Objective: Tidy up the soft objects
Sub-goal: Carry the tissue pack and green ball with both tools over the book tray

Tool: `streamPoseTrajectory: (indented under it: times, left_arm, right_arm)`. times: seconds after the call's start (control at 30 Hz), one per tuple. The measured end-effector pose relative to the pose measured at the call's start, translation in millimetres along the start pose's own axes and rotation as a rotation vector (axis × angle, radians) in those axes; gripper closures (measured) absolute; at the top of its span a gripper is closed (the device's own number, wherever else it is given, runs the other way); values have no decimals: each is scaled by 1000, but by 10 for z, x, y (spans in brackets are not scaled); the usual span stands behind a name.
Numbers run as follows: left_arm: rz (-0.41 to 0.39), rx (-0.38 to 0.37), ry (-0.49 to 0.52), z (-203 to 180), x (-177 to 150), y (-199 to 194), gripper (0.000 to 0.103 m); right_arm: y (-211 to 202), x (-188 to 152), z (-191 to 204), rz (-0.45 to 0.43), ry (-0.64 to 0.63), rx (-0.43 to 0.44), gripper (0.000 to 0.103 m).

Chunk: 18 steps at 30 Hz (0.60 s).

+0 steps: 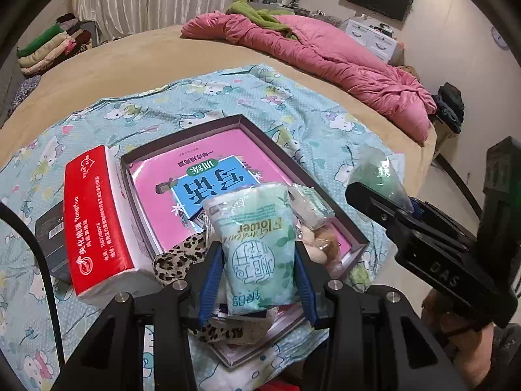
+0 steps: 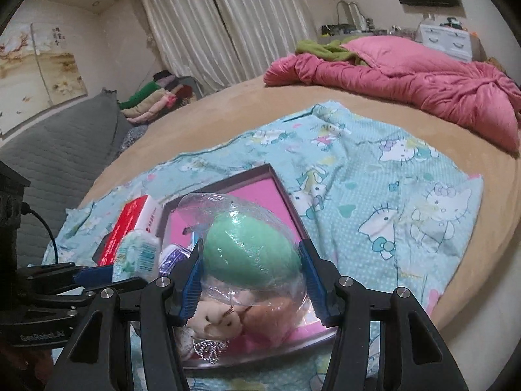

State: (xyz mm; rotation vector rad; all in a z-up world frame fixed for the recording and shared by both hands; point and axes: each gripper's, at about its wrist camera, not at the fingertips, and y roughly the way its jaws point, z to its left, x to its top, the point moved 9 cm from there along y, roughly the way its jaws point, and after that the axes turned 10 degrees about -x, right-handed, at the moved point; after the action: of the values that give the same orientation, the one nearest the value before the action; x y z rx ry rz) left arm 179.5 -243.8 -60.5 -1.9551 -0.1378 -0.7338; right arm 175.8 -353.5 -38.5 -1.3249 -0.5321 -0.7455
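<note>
My left gripper (image 1: 259, 257) is shut on a pale green tissue pack (image 1: 257, 244) printed with "Flower", held above the near end of a shallow brown box (image 1: 242, 119). My right gripper (image 2: 250, 260) is shut on a green sponge in clear plastic wrap (image 2: 250, 251); the same gripper shows at the right of the left wrist view (image 1: 390, 202). The box holds a pink book (image 1: 156, 195). A small plush doll (image 2: 218, 321) with a silver tiara lies at its near corner. A leopard-print cloth (image 1: 179, 259) lies beside the box.
A red and white tissue pack (image 1: 97, 221) stands left of the box, a dark small box (image 1: 49, 231) beyond it. All rest on a cartoon-cat sheet (image 2: 390, 202) over a tan bed. A pink quilt (image 2: 423, 81) lies at the far side, folded clothes (image 2: 153, 101) by the curtains.
</note>
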Motion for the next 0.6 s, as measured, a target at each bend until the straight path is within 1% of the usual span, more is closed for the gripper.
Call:
streamPoseTrajectory:
  times: [0.27,0.37,0.5,0.6]
  left_arm:
    - [19,31,3,72,-5,141,60]
    - [25,57,12,113,1,190,60]
    - [31,83,14,179,11,240,60]
    - [35,88,-4,252,11,271,60]
  right_arm:
    - [24,-11,52,2,-9,42,46]
    - [61,-19,65,9,-12,55,46]
    - [171,-67,129,38,-33,70,46]
    - [271,-94,193,61,-55,81,46]
